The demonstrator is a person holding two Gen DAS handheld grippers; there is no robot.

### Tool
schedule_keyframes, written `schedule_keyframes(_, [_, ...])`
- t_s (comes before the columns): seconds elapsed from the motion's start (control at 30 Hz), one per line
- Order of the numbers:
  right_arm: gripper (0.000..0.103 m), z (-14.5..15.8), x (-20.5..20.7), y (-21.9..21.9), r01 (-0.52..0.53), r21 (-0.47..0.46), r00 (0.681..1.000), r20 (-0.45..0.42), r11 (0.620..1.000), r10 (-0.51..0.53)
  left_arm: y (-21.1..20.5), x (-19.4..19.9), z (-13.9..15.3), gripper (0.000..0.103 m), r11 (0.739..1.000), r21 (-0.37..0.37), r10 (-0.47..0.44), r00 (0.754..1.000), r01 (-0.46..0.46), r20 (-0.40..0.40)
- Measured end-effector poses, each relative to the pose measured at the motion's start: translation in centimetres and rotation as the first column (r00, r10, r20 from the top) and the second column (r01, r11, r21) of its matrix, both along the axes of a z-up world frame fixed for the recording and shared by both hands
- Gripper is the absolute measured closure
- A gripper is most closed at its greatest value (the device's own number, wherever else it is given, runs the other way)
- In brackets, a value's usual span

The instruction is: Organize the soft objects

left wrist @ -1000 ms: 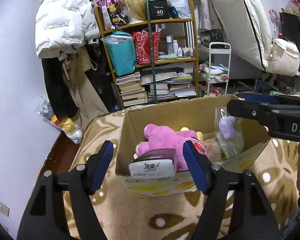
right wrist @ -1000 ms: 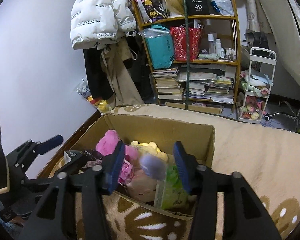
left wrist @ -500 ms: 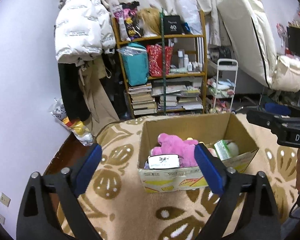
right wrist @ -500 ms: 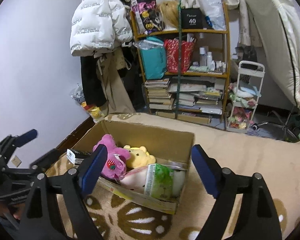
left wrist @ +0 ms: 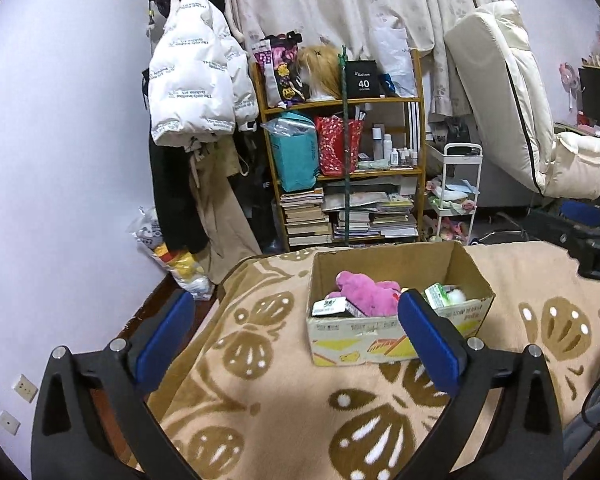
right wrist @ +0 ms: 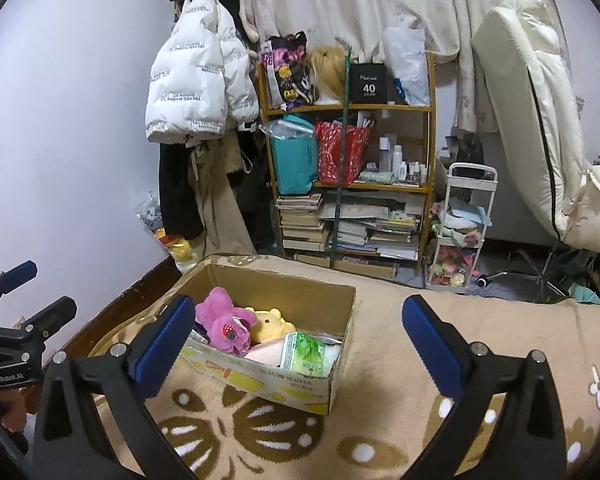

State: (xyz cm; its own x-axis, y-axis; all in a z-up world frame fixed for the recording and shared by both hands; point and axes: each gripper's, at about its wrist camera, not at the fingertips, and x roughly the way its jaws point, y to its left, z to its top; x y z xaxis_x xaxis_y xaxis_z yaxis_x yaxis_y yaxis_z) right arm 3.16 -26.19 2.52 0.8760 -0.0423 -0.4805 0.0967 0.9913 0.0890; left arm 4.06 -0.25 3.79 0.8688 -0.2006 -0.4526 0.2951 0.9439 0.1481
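A cardboard box [left wrist: 396,344] [right wrist: 260,380] stands on the beige patterned blanket. In it lie a pink plush [left wrist: 366,294] [right wrist: 222,322], a yellow bear plush [right wrist: 272,322], a green tissue pack [left wrist: 438,294] [right wrist: 304,354] and a white-labelled pack [left wrist: 330,306]. My left gripper [left wrist: 296,336] is open and empty, held back from the box's near side. My right gripper [right wrist: 296,344] is open and empty, back from the box's right corner. The left gripper also shows in the right wrist view [right wrist: 18,300].
The blanket [left wrist: 284,408] covers the bed. A wooden shelf [left wrist: 340,168] of books and bags stands behind, with a white jacket [left wrist: 196,88], a small white cart [left wrist: 458,192] and a leaning mattress [left wrist: 508,92]. A bag of plush toys [left wrist: 168,256] lies on the floor.
Both grippers have pulled back and up from the box and opened wide. The tissue packs they held over the box now lie inside it.
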Motion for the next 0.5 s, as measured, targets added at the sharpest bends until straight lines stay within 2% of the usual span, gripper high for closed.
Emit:
schedule_keyframes(0.3, [0.000, 0.6, -3.7, -0.3, 0.047, -0.015, 0.998, 0.039, 0.999, -0.046, 1.3, -2.8, 0.4, 0.002, 1.000, -0.007, 0.021, 1.000, -0.021, 0.012])
schedule_keyframes(0.5, [0.000, 0.3, -4.9, -0.3, 0.060, -0.013, 0.998, 0.036, 0.998, -0.060, 1.7, -2.9, 0.5, 0.002, 0.999, -0.018, 0.038, 0.999, -0.037, 0.009])
